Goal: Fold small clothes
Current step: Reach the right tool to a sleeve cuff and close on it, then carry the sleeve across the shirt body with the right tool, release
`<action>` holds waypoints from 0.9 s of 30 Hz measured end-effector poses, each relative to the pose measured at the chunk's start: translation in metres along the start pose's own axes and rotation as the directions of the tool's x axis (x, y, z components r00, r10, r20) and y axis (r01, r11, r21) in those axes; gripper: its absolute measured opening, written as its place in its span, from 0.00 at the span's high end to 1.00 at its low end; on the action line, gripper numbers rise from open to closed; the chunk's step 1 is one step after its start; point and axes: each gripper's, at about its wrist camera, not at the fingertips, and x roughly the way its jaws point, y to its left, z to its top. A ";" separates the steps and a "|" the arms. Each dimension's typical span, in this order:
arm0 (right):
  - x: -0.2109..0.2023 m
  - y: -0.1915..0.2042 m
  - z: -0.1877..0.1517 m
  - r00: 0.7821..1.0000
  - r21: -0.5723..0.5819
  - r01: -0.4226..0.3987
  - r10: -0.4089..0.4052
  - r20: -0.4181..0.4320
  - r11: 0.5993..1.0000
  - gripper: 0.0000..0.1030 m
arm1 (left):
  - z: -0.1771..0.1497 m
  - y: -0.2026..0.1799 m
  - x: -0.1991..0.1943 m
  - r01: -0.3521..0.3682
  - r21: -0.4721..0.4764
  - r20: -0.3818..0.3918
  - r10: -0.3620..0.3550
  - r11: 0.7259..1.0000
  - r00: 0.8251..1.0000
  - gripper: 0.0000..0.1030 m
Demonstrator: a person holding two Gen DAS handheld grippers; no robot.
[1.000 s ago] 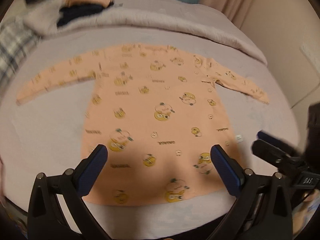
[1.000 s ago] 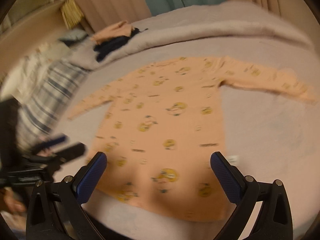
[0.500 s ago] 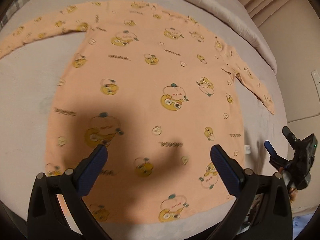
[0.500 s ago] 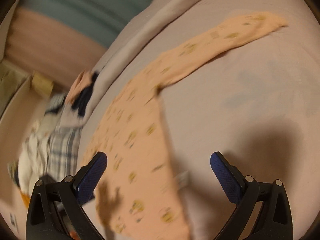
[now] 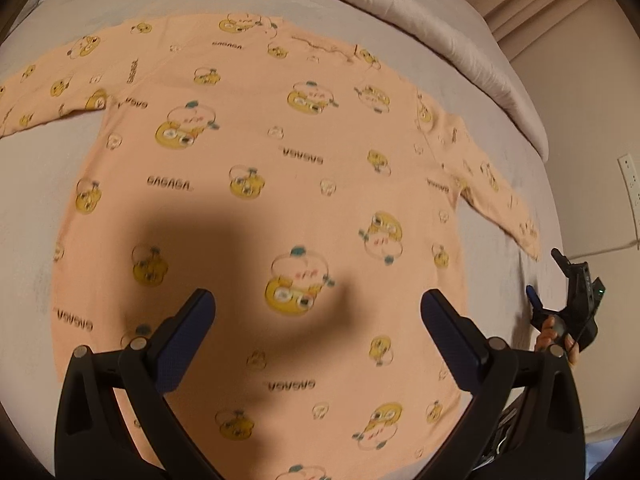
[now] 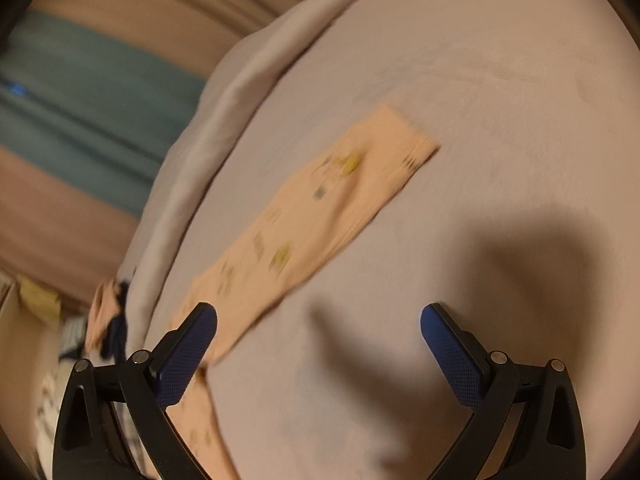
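A peach long-sleeved shirt [image 5: 288,184] with yellow cartoon prints lies flat on the grey bed sheet [image 5: 36,200], sleeves spread out to both sides. My left gripper [image 5: 318,312] hovers open above the lower middle of the shirt, nothing between its fingers. In the right wrist view, the shirt's right sleeve [image 6: 320,216] stretches across the sheet, its cuff at the far end. My right gripper [image 6: 318,326] is open and empty, its left finger over the sleeve near the armpit. The right gripper [image 5: 568,300] also shows in the left wrist view, beyond the shirt's right edge, held by a hand.
A rolled grey duvet [image 5: 420,4] runs along the far side of the bed. Beige curtains [image 6: 168,4] and a teal one [image 6: 80,104] hang behind. A pile of other clothes [image 6: 108,320] lies at the left. A wall socket [image 5: 630,176] is at the right.
My left gripper has moved closer over the shirt's body. My right gripper has swung to the right sleeve, which now fills its view. Both stayed open.
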 end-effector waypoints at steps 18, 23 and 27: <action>0.040 -0.028 0.040 0.995 0.218 -0.052 0.032 0.094 0.975 0.91 | 0.017 0.009 0.015 -0.015 -0.001 -0.018 0.015 1.000 1.000 0.00; 0.030 0.017 0.033 0.990 0.011 0.045 -0.046 0.133 0.999 0.92 | 0.023 0.027 0.003 -0.015 -0.054 0.015 0.016 0.998 1.000 0.01; 0.016 0.098 0.008 0.991 -0.265 0.036 -0.001 0.131 0.963 0.92 | 0.028 0.047 -0.010 0.010 -0.117 0.045 -0.005 0.993 0.999 0.01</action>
